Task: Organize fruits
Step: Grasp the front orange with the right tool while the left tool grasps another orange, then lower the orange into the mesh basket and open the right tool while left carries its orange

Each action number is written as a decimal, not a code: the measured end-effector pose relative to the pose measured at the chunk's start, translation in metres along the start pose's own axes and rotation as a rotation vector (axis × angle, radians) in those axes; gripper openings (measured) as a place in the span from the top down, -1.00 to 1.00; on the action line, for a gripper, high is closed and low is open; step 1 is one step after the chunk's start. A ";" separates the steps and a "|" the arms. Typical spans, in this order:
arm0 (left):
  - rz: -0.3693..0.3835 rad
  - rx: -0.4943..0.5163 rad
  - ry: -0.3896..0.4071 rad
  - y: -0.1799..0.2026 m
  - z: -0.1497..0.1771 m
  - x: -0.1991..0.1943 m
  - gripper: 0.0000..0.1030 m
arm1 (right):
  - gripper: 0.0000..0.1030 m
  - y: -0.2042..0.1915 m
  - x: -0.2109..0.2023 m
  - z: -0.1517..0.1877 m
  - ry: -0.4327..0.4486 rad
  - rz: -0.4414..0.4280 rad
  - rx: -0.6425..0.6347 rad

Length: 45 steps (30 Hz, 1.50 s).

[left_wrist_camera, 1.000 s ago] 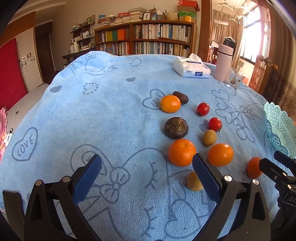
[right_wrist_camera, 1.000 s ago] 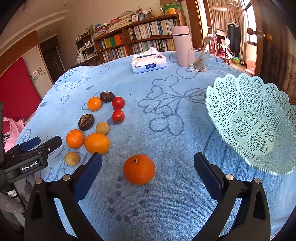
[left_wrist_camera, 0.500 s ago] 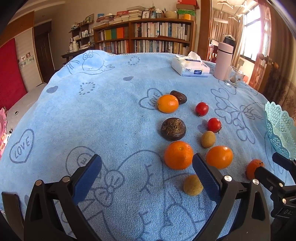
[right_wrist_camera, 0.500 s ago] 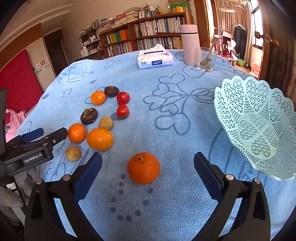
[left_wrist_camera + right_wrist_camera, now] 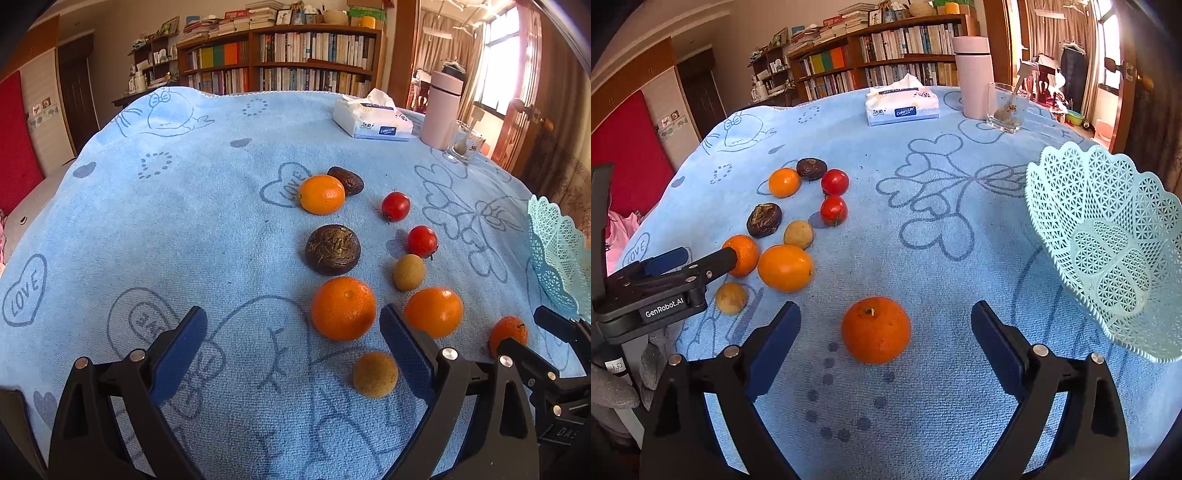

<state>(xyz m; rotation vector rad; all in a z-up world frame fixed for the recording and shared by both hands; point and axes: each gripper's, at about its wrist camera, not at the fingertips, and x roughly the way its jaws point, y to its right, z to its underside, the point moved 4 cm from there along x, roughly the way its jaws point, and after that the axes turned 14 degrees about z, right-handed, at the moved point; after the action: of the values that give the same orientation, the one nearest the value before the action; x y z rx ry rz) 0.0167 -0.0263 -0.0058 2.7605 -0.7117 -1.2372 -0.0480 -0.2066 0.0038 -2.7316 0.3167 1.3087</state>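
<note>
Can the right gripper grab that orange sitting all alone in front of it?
Probably yes. The lone orange lies on the blue cloth straight ahead of the right gripper, whose open fingers have nothing between them and it.

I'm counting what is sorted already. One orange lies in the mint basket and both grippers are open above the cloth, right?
Not quite: the mint basket is empty, as the right wrist view shows. That orange lies on the cloth, between the open right gripper's jaws. The left gripper is open too.
</note>
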 end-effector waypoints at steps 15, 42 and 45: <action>0.133 -0.009 -0.053 0.014 0.001 0.017 0.22 | -0.05 -0.006 0.014 0.005 -0.071 -0.037 -0.028; 0.129 0.096 -0.004 0.069 -0.016 -0.007 0.23 | 0.21 0.133 -0.044 -0.020 0.145 0.282 0.181; 0.139 0.123 -0.008 0.085 -0.018 -0.006 0.23 | 0.21 0.152 -0.038 -0.014 0.125 0.341 0.210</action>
<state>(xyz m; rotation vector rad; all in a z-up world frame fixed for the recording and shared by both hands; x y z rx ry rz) -0.0071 -0.1022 0.0289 2.7463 -0.9937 -1.2171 -0.0947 -0.3516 0.0425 -2.6619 0.9101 1.0939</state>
